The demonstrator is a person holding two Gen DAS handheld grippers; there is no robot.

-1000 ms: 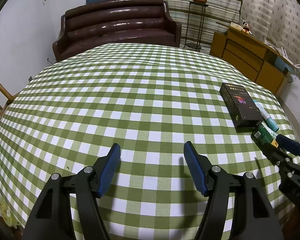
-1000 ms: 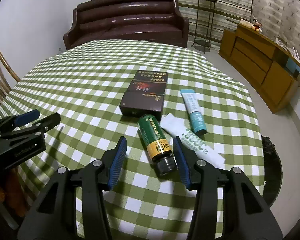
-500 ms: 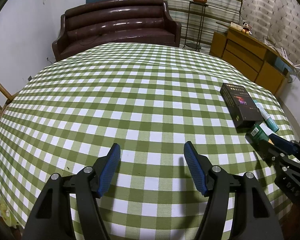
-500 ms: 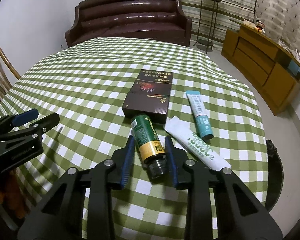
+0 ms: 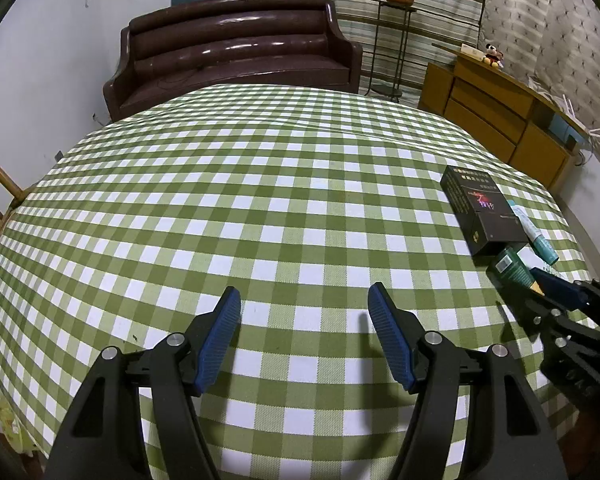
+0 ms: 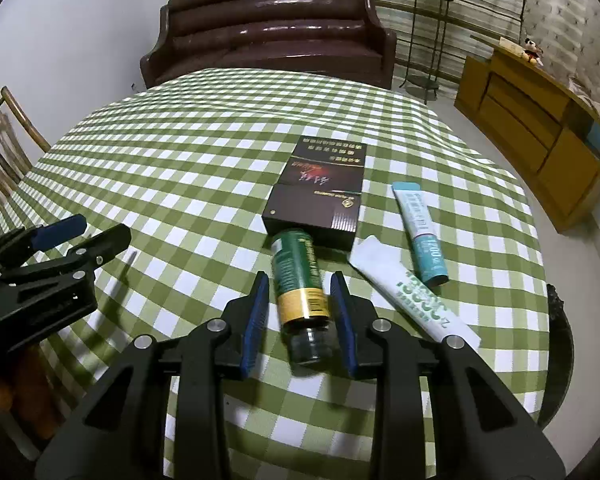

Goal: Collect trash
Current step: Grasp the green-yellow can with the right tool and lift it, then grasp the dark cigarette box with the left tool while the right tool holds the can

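Right tongs clamp the first piece of trash, everything else waits.
Their jaws have just closed on the green bottle lying on the checked surface; box and two tubes untouched. Left tongs gape, empty. Only the right view shows both tubes whole and the grip.

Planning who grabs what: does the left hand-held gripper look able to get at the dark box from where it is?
Probably yes: the left hand-held gripper is open over bare cloth and nothing lies between it and the dark box, though it would have to travel sideways.
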